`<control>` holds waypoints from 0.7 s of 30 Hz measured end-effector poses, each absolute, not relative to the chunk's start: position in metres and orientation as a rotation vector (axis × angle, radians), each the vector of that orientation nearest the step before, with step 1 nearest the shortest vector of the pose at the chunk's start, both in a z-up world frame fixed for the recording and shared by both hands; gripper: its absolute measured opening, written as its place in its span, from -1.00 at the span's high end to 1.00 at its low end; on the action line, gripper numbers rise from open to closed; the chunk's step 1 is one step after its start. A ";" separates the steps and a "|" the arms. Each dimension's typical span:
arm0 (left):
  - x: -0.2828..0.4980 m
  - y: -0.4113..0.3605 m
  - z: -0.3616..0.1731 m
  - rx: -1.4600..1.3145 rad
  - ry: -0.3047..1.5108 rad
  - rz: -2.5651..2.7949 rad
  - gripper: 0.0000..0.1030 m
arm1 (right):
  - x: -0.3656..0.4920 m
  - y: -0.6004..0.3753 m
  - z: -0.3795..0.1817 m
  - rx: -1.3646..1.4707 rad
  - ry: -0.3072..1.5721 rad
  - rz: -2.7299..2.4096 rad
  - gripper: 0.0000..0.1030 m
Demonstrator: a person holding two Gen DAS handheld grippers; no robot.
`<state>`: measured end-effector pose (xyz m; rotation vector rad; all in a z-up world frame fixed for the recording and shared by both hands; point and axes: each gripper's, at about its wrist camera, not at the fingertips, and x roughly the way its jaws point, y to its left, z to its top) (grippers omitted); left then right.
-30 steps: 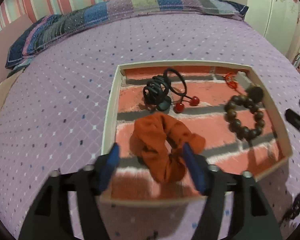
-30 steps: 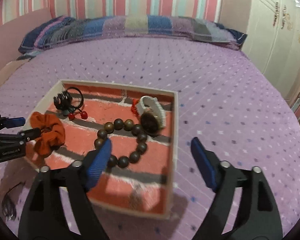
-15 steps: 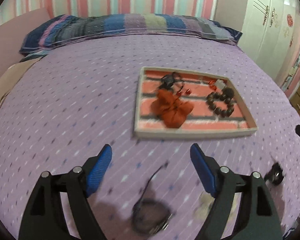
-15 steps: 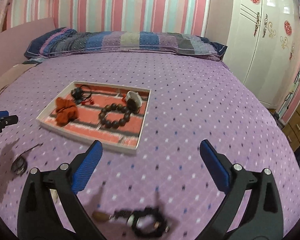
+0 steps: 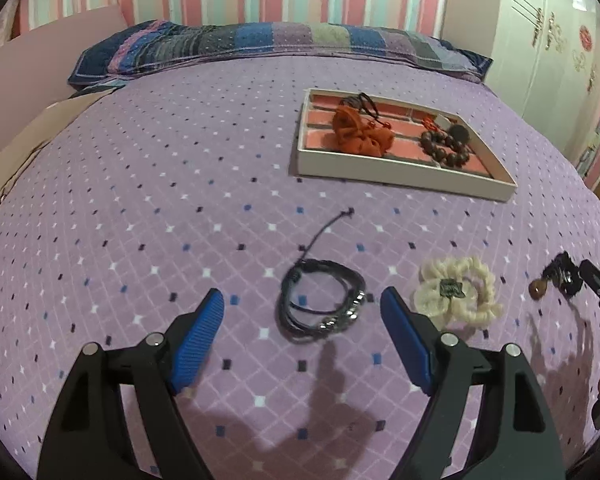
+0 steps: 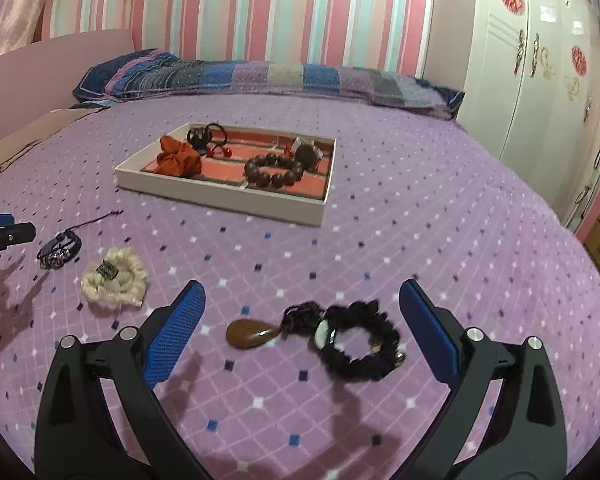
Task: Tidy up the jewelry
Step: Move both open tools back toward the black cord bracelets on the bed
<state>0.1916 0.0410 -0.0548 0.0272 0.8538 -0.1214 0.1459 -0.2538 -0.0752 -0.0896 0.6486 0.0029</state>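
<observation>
Left gripper (image 5: 302, 316): released, nothing between the blue pads. The black cord bracelet (image 5: 320, 300) lies flat on the bed (image 5: 140, 200) just ahead of it, centred between the fingers; its loop is roughly round, its loose tail cord running away toward the tray (image 5: 400, 178). This gripper is plainly the nearer one to it.

Cream scrunchie (image 5: 458, 296): just right of the left gripper's right finger, between the two grippers, nearer the left.

Right gripper (image 6: 300, 332): also released and empty. The black scrunchie with brown pendant (image 6: 340, 334) sits between its fingers, long axis crosswise, pendant toward the left pad and fuzzy ring toward the right. A straight drop and close looks workable, though the spread nearly fills the gap.

Tray: well apart from both grippers, up the bed; it holds the orange scrunchie (image 6: 180, 160), wooden bead bracelet (image 6: 274, 170) and black hair ties.

Against a second ago: both grippers hung over the tray, the left astride the orange scrunchie. Both have drawn back to the loose pieces, jaws opened wider on the way with nothing in them.
</observation>
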 end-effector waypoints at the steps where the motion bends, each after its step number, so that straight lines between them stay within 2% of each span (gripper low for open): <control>1: 0.191 0.039 -0.055 0.039 0.850 -0.118 -0.54 | 0.146 -0.253 -0.077 -0.085 0.650 0.003 -0.84; 4: 0.191 0.036 -0.060 0.055 0.840 -0.110 -0.54 | 0.146 -0.248 -0.086 -0.082 0.650 0.012 -0.79; 9: 0.201 0.043 -0.077 0.034 0.889 -0.114 -0.54 | 0.156 -0.246 -0.102 -0.058 0.690 0.038 -0.34; 11: 0.206 0.048 -0.081 0.017 0.903 -0.115 -0.54 | 0.159 -0.250 -0.105 -0.023 0.696 0.040 -0.25; 21: 0.225 0.056 -0.089 -0.019 0.925 -0.123 -0.54 | 0.173 -0.260 -0.111 0.033 0.697 0.036 -0.01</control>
